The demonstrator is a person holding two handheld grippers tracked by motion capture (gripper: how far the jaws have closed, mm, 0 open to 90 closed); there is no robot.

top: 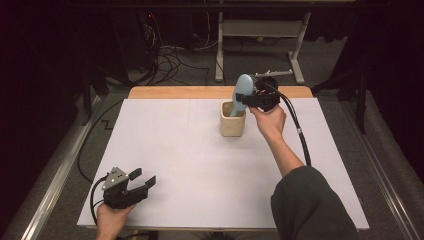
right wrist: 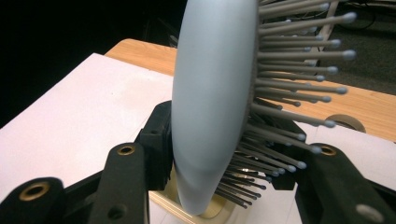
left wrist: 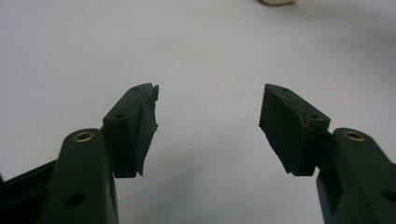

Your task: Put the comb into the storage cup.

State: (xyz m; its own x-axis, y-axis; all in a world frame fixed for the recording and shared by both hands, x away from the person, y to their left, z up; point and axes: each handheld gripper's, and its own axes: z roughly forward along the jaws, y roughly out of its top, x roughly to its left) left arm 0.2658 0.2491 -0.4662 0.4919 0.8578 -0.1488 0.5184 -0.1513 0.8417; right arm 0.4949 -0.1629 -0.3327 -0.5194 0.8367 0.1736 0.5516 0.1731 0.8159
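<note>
- Your right hand-held gripper [top: 248, 98] is clamping a pale blue oval plastic hairbrush [top: 243, 93] by the lower part of its head; the smooth back is pressing against one jaw and the grey ball-tipped bristles [right wrist: 299, 84] are pressing against the other
- You are holding that hairbrush upright over the far middle of the desk [top: 190, 165], its lower end dipping into the mouth of a small cream square-sided cup [top: 232, 120]; in the right gripper view the narrow end of the brush [right wrist: 205, 116] is sitting just inside the cup's rim [right wrist: 219, 212]
- The cup is standing upright on the white sheet covering the desk, near the bare wooden strip [top: 200, 92] along the far edge
- Your left hand-held gripper [top: 142, 181] is resting at the near left corner of the desk, well apart from the cup; its jaws are standing wide apart with nothing between them, and the left gripper view is showing bare white surface in the gap
- A black cable [top: 299, 131] is trailing from the right hand-held gripper along your forearm
</note>
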